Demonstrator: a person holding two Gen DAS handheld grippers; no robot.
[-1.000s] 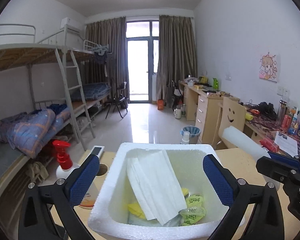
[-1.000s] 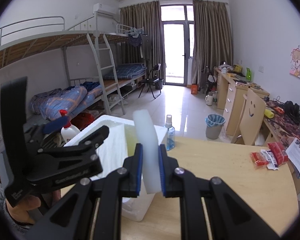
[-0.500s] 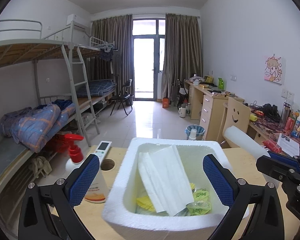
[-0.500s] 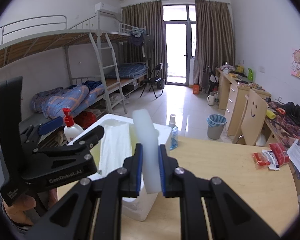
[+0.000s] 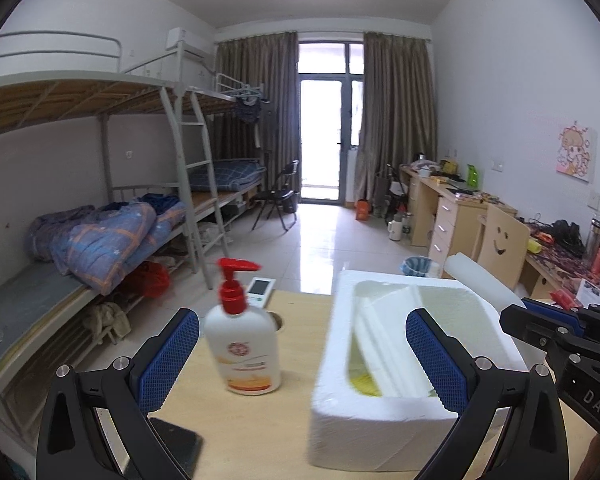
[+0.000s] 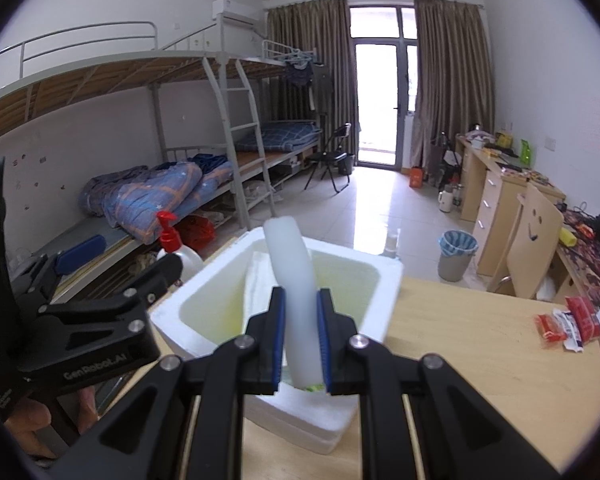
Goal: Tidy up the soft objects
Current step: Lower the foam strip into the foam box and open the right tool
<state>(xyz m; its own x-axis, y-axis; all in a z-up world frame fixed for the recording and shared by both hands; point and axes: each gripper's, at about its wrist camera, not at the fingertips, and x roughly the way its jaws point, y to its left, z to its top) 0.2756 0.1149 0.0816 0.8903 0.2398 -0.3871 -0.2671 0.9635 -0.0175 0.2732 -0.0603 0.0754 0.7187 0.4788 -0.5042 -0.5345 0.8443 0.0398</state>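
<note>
Carrying a white foam piece (image 6: 291, 280) clamped in the right gripper (image 6: 300, 344) jaws, next lowering into the foam box (image 6: 384, 304); left gripper (image 5: 302, 354) jaws apart.

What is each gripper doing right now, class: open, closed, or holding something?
Left gripper: open, holding nothing.
Right gripper: closed on the white foam roll, above the foam box.

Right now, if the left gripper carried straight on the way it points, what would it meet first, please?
Most likely the pump bottle, which stands on the table between the fingers of the open left gripper, nearer the left one. The foam box lies to its right, possibly catching the right finger; depth is unclear.
</note>
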